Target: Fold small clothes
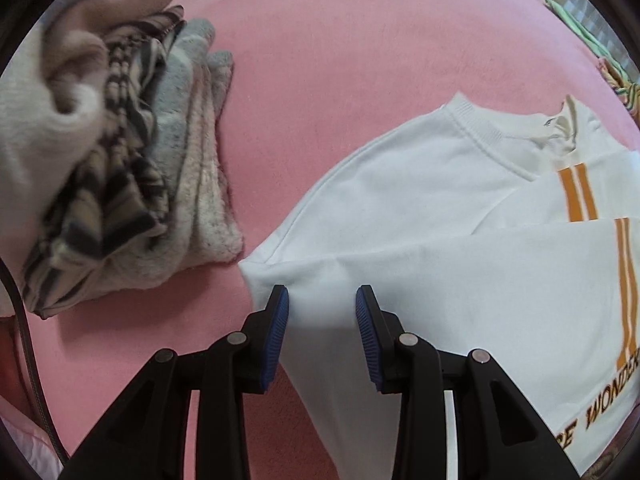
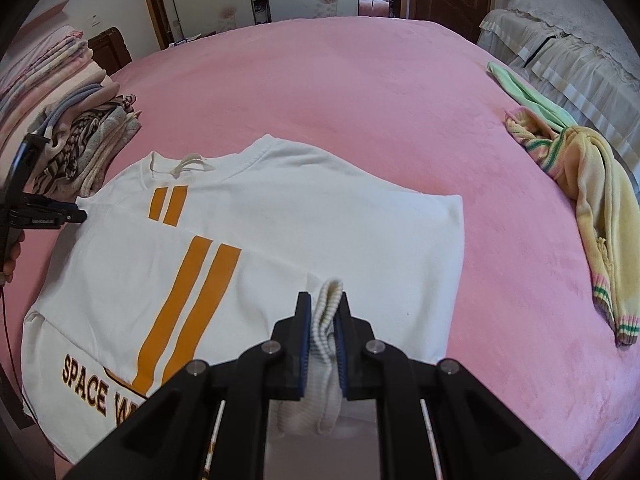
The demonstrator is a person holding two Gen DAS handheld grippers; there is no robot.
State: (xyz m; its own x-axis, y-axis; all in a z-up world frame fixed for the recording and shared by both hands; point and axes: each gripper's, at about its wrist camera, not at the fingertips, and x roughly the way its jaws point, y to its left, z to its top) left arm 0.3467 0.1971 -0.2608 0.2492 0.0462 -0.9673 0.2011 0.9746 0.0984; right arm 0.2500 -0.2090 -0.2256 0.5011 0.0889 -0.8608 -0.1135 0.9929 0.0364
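A white sweatshirt (image 2: 320, 220) with two orange stripes and brown lettering lies spread on the pink bed (image 2: 360, 100). My right gripper (image 2: 324, 300) is shut on its ribbed white cuff (image 2: 326, 320), held up over the shirt's body. In the left wrist view the same sweatshirt (image 1: 440, 208) fills the right side. My left gripper (image 1: 322, 300) hovers over its outer edge, blue pads apart, with flat white cloth showing between them and neither pad pressing on it. From the right wrist view the left gripper (image 2: 78, 215) points at the shirt's far left corner.
A stack of folded clothes (image 1: 160, 160) sits just left of the sweatshirt, also visible as the stack (image 2: 92, 136). Folded bedding (image 2: 40, 72) lies behind it. A yellow striped sweater (image 2: 592, 200) and a green garment (image 2: 520, 88) lie at the bed's right edge.
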